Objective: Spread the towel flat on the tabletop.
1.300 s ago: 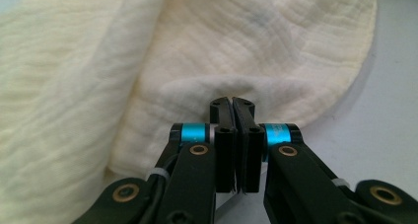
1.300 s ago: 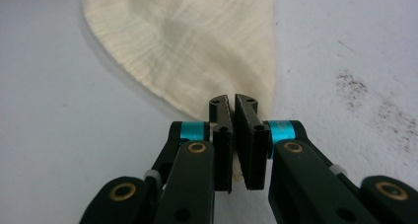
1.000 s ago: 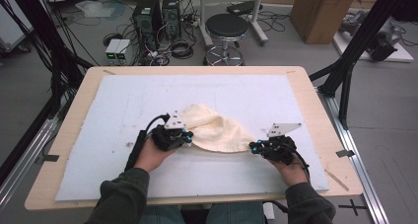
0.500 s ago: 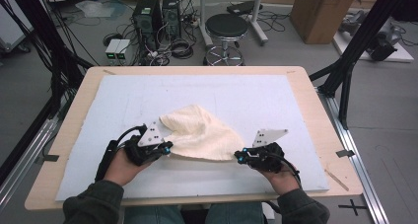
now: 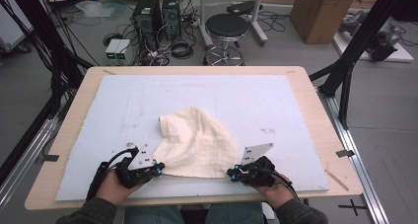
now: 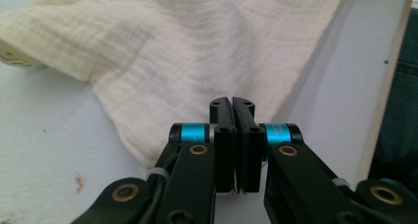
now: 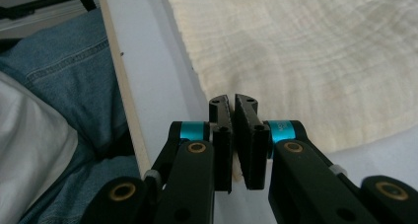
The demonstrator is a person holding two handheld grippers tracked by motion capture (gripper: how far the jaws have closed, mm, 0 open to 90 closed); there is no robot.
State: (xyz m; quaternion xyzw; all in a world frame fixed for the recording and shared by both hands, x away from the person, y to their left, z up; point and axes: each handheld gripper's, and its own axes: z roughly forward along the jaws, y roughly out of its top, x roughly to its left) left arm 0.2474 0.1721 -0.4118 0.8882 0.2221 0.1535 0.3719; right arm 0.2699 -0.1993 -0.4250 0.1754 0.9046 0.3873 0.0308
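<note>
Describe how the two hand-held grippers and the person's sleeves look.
Both are black. The left hand-held gripper and right hand-held gripper each carry a pale grey three-cornered plate on top, blue-lit spots near the tips and a black cable looping back over the hand. Up close, the black jaw links have brass-coloured pivot pins and bright blue bands beside the flat black pads. The sleeves are dark olive-grey.

It was a lab: beyond the far edge of the bench stood computer towers amid tangled cables, a black stool and a cardboard box.
</note>
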